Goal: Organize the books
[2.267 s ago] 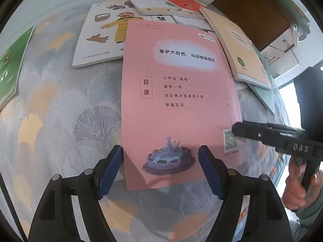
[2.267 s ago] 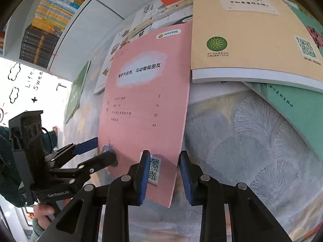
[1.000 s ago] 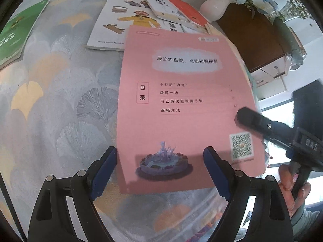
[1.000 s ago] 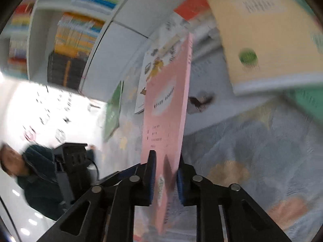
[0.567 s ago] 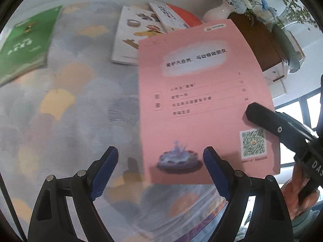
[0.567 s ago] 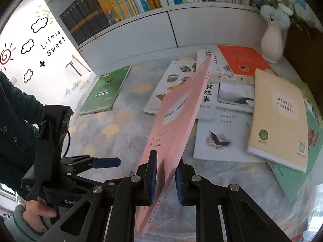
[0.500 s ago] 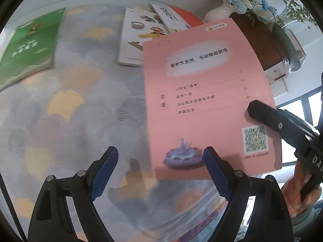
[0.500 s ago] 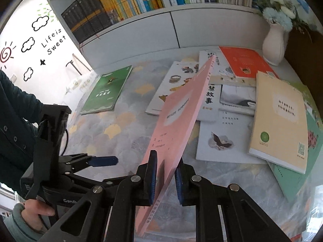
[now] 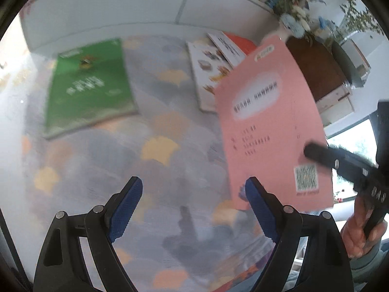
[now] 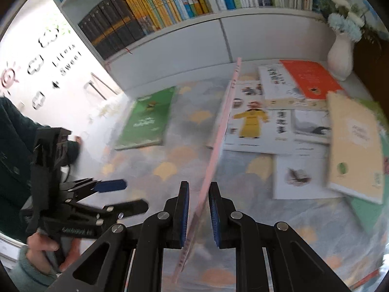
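A thin pink book hangs tilted above the table, and my right gripper is shut on its lower edge. In the right wrist view the pink book shows edge-on, rising away from the pads. My left gripper stands open with nothing between its fingers. The pink book's lower corner lies just behind its right finger. The left gripper also shows at the left, held by a hand. A green book lies flat at the far left of the table, the same green book.
A white picture book, an orange book, a tan book and other books lie spread at the right of the patterned tablecloth. A white vase stands at the back right. A full bookshelf runs behind.
The right gripper has lifted the pink book off the table and rolled it onto its edge. The left gripper has risen and swung left, bringing the green book further into view.
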A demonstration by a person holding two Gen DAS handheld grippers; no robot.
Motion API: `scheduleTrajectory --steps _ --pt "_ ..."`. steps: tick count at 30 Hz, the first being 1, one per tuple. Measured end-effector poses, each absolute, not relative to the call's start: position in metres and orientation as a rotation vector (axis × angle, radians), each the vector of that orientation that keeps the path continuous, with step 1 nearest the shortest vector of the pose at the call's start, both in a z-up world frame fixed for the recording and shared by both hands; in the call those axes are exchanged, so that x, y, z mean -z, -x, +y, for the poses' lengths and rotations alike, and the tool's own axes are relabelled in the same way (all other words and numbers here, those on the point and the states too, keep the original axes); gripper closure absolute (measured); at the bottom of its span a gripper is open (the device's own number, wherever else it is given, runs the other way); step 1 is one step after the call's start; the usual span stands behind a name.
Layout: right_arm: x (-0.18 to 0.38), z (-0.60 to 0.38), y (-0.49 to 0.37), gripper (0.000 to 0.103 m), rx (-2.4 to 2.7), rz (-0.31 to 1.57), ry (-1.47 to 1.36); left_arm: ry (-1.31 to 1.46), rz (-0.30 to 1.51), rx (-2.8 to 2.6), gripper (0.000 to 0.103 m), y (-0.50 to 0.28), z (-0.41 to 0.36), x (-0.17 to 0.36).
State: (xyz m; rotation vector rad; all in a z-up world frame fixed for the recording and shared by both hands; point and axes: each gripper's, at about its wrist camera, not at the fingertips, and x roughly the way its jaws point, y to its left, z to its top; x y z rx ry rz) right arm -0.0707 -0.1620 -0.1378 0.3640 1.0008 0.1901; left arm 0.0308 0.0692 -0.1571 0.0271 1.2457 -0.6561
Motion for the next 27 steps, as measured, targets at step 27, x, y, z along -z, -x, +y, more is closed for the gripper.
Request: scheduleTrajectory --steps 27 --pt "0.235 -0.093 0.072 0.086 -0.148 1.301 -0.410 -0.078 1.330 0.574 0.017 -0.042 0.148 0.216"
